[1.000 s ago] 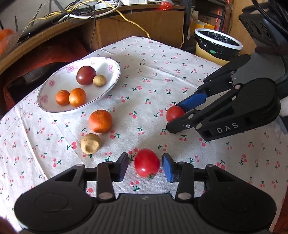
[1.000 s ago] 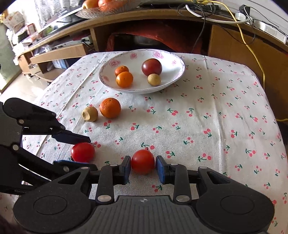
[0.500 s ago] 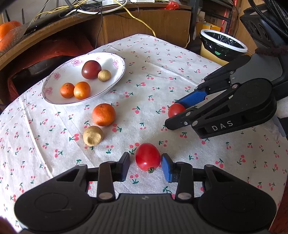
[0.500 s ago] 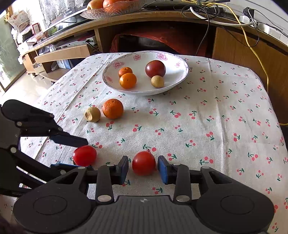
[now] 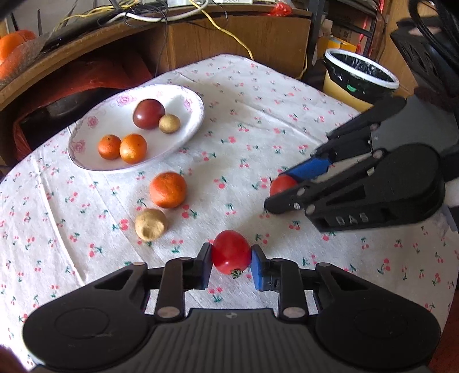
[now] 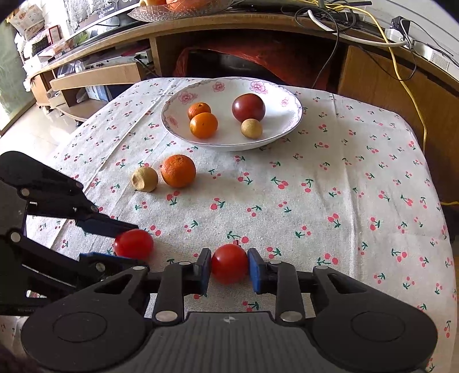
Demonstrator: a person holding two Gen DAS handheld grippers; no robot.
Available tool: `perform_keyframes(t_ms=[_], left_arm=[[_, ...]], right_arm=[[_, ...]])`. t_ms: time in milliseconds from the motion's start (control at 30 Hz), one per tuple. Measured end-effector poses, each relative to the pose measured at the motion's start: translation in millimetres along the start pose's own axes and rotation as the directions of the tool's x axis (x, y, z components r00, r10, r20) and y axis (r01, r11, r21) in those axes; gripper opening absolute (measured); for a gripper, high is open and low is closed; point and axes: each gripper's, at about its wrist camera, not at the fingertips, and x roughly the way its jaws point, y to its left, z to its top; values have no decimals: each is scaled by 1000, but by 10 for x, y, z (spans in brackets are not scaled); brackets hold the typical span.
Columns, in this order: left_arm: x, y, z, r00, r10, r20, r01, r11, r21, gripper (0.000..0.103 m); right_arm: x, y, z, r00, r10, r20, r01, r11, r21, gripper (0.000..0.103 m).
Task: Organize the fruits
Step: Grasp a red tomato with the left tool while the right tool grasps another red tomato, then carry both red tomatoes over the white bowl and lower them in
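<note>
My left gripper (image 5: 231,259) has its jaws closing, and both pads press on a red tomato (image 5: 229,248) just over the cherry-print cloth. In the right wrist view that left gripper (image 6: 133,244) shows side-on at the left. My right gripper (image 6: 229,265) is also closing, pads pressed on a second red tomato (image 6: 229,259). The left wrist view shows the right gripper (image 5: 278,189) with that tomato (image 5: 282,185). An orange (image 6: 178,170) and a tan fruit (image 6: 145,179) lie loose on the cloth. Behind them a white floral bowl (image 6: 298,114) holds two small oranges, a dark red fruit and a small tan fruit.
A bin with a black liner (image 5: 361,74) stands past the table's far right corner. A wooden desk (image 6: 258,25) with cables and a red cloth under it runs behind the table. The table's edge drops off at the left (image 6: 94,114).
Both grippers' jaws have drawn in from a small gap until their pads touch the tomatoes. Neither hand has shifted noticeably.
</note>
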Motion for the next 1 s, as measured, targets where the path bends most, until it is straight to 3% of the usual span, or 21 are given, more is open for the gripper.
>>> perform_keyframes(t_ms=[433, 1000], left_arm=[[-145, 247, 342, 990, 88, 111, -85, 996, -31, 37], [-41, 650, 636, 965, 207, 162, -191, 975, -111, 37]], right_arm=[[-111, 66, 276, 997, 16, 81, -16, 1000, 4, 22], [-25, 38, 793, 985, -10, 172, 2, 999, 45, 24]])
